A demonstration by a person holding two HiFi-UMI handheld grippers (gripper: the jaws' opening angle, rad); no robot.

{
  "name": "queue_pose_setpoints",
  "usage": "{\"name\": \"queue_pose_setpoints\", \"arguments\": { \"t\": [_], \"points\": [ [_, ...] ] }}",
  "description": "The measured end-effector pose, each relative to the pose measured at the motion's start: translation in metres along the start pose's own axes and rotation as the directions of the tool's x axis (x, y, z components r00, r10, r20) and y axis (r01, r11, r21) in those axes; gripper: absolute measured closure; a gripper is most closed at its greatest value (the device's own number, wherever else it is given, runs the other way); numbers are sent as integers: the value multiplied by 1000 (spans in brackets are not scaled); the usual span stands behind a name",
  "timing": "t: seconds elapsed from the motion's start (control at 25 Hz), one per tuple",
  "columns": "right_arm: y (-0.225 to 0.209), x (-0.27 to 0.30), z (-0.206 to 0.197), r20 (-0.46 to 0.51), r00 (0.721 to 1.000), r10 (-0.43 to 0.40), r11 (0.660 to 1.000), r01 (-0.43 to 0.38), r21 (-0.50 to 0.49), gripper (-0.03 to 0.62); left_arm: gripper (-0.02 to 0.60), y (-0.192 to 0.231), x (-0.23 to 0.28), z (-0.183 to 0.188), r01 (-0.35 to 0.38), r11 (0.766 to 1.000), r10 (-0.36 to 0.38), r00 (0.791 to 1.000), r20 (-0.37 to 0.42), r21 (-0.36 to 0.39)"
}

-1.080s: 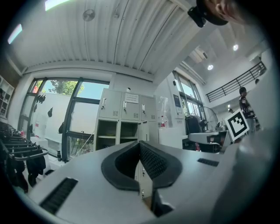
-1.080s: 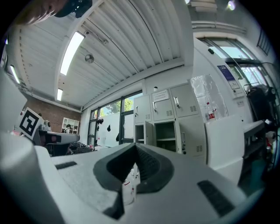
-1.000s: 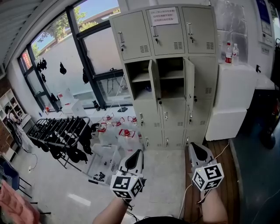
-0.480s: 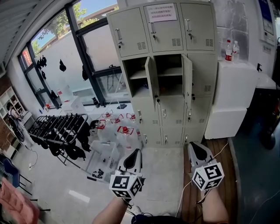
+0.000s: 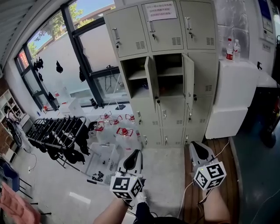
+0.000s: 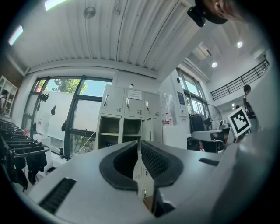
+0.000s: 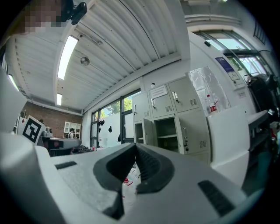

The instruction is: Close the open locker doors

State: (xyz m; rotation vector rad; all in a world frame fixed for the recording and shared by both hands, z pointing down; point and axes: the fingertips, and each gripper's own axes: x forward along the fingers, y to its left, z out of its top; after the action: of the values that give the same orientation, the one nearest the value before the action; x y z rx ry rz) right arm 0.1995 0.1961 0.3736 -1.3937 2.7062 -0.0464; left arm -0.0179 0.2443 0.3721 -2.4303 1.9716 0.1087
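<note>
Now the two open doors, one (image 5: 152, 81) and the other (image 5: 188, 78), stand out from the middle row of the locker cabinet (image 5: 173, 120), well apart from both grippers. The left gripper (image 5: 134, 153) has just been opening slightly, with only a thin slit and nothing inside; the right gripper (image 5: 195, 145) is clenched and empty. I think it is better to come closer first, then push each door near its free edge, not the hinge

The locker's (image 5: 175, 74) top is cut off by the head view's upper edge, and the print on its notice (image 5: 159, 11) is too small to read. Both forearms (image 5: 216, 211) run off the bottom edge.
</note>
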Motion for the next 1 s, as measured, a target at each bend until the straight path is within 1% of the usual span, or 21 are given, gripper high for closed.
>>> {"name": "queue_pose_setpoints", "arguments": {
  "t": [0.2,0.4,0.52,0.72,1.0],
  "points": [
    [1,44,-2,6,1000,-27,999,27,-27,591,502,37,39,-6,30,1000,-30,1000,6,-2],
    [-11,104,1,9,997,-76,996,77,-36,589,412,73,104,-3,94,996,-94,996,9,1],
    [-17,143,4,9,995,-96,995,96,-38,585,376,95,144,-2,130,991,-130,991,0,2],
    [-21,198,5,3,992,-124,992,124,-33,572,346,128,194,1,189,982,-189,982,-10,10],
    [-12,263,5,13,987,-158,986,158,-50,549,331,173,241,-1,249,969,-249,969,-12,6]
  ]
}}
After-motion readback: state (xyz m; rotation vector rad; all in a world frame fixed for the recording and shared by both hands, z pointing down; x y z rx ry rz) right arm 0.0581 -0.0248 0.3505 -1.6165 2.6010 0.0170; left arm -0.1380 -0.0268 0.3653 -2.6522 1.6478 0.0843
